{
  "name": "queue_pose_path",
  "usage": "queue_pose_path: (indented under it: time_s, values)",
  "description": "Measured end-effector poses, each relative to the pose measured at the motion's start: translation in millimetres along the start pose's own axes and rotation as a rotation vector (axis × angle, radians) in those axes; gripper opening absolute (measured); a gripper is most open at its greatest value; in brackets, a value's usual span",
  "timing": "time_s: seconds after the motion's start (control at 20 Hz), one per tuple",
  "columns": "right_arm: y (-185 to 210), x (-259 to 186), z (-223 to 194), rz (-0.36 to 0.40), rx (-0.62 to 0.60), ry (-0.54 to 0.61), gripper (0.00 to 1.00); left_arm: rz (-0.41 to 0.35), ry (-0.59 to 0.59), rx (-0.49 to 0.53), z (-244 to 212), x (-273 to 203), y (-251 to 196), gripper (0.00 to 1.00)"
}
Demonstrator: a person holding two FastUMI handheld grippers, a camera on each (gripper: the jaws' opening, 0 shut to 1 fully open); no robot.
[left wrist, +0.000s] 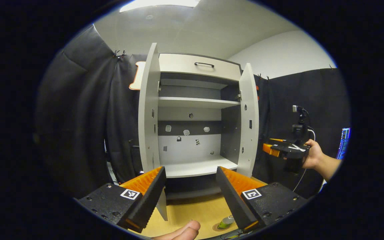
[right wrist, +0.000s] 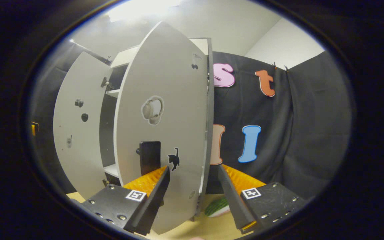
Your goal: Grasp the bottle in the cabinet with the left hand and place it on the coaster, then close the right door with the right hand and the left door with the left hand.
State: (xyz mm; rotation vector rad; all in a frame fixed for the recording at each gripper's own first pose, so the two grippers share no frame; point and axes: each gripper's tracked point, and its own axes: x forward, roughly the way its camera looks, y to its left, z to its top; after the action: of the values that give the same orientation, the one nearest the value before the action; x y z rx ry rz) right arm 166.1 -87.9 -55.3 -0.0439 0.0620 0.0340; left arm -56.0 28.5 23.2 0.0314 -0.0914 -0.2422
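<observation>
Bottle [left wrist: 227,221] already sits on the coaster [left wrist: 219,228] on the wooden table [left wrist: 192,210], low in the left gripper view, just beside the left gripper's [left wrist: 190,195] right-hand finger. That gripper is spread wide, nothing between its fingers, aimed straight into the cabinet [left wrist: 195,113]. Shelves look bare. So the placing part reads as done; the step in hand is closing the right door.

Right gripper [right wrist: 193,195] — also spread, holding nothing. In the right gripper view the right door [right wrist: 165,126] stands almost edge-on, its free edge running down between the two fingers, its outer face with the dark handle [right wrist: 150,156] just above the left-hand finger. Not touching that I can tell.

To do it well: lay a finger flat against the outer face near the free edge, away from the hinge, and push in a slow arc toward the cabinet — no grasp needed. Keep the left gripper back out of the opening while the door swings.

Farther off, the left door [right wrist: 78,133] stands wide open, waiting its turn. From the left gripper view, a hand [left wrist: 313,153] holds the right gripper beside the right door.
</observation>
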Motion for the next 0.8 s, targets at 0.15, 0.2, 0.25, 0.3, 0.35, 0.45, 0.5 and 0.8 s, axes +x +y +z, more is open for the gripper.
queue_pose_path:
  time_s: [0.15,0.2,0.25,0.3,0.35,0.45,0.5,0.8]
  values:
    - [17,9,-2,0.029,0.022,0.0,0.93,0.03,-0.011,-0.029,0,-4,16,0.93]
    - [25,11,-1,0.044,0.028,-0.005,0.9,0.044,-0.005,-0.037,-2,-5,24,0.93]
    - [32,13,0,0.059,0.037,-0.01,0.9,0.063,-0.002,-0.04,-2,-8,33,0.95]
    - [38,16,3,0.066,0.048,-0.02,0.9,0.085,0.008,-0.038,-3,-10,44,0.96]
    - [44,18,4,0.075,0.058,-0.026,0.9,0.103,0.015,-0.037,-6,-11,52,0.96]
    - [54,20,4,0.083,0.069,-0.026,0.9,0.141,0.026,-0.032,-11,-7,68,0.96]
    - [56,21,4,0.078,0.069,-0.025,0.9,0.162,0.027,-0.029,-11,-11,77,0.96]
    - [62,7,3,0.055,0.064,-0.023,0.87,0.287,0.037,-0.039,-16,-10,147,0.96]
